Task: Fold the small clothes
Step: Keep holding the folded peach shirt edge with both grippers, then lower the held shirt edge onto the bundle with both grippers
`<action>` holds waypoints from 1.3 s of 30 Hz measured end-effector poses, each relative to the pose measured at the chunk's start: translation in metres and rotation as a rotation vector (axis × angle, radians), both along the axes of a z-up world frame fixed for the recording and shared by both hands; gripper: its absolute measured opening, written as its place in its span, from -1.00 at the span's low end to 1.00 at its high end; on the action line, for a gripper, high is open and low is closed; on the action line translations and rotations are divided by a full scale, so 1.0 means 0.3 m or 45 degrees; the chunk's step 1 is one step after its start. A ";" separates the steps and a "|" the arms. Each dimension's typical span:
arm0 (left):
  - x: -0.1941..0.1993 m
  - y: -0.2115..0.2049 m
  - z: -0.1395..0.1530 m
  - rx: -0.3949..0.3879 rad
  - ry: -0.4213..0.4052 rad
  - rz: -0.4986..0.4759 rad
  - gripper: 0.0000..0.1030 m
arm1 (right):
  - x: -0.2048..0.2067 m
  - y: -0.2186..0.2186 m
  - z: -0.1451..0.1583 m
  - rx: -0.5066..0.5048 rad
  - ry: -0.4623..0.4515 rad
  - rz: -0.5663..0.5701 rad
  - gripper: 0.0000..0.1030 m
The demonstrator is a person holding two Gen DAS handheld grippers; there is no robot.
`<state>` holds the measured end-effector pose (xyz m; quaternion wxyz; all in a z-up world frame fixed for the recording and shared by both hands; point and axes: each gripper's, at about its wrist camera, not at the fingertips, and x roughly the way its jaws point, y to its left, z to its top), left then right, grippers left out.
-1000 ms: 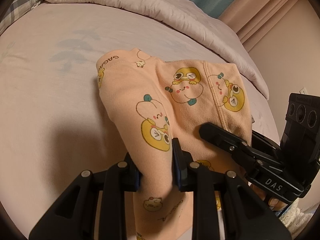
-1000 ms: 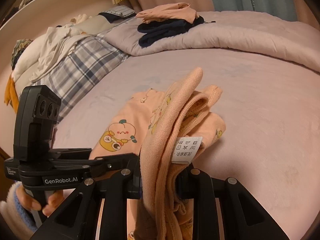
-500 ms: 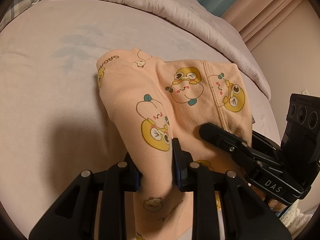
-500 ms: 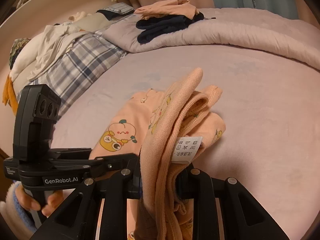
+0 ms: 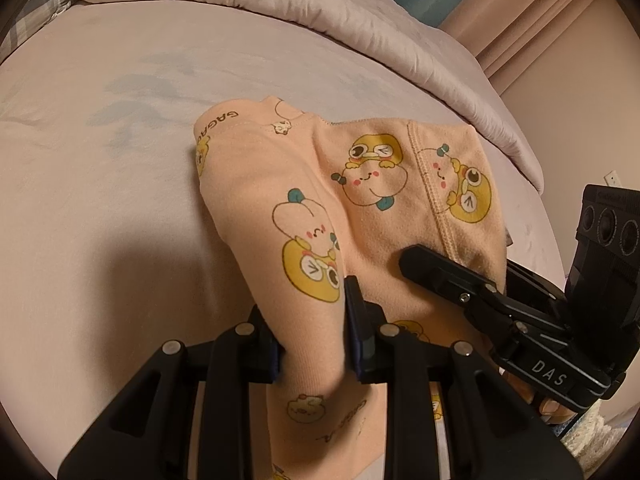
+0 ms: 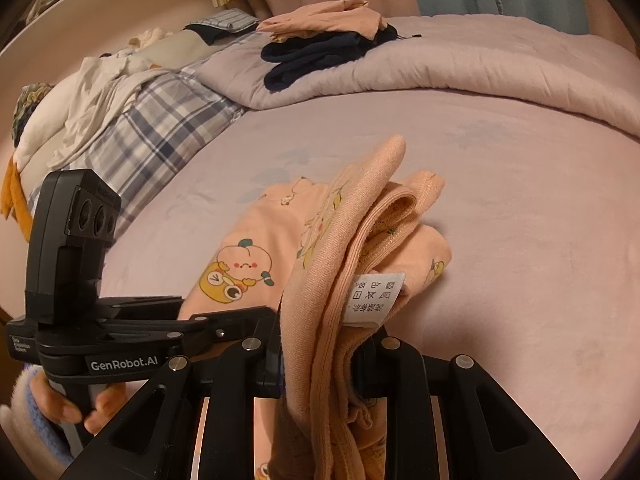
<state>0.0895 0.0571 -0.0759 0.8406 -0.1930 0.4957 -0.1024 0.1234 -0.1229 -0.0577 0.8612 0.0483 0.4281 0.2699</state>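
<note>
Right now both grippers pinch the peach garment [image 5: 360,200] w/ cartoon print: left gripper [image 5: 312,320] nearly closed on one bunched edge, right gripper [image 6: 320,352] nearly closed on the thick folded waistband (care label [image 6: 374,296] hanging out). Far end of it rests on the pink bedsheet [image 5: 100,200], near end lifted.

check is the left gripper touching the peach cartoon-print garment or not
Touching. The left wrist view shows the left gripper shut on a fold of the peach cartoon-print garment, pads pressing both sides.
</note>
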 end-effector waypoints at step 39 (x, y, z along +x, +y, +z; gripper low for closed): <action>0.021 -0.011 -0.006 0.024 0.016 -0.001 -0.49 | 0.027 -0.018 -0.042 0.001 0.064 -0.047 -0.50</action>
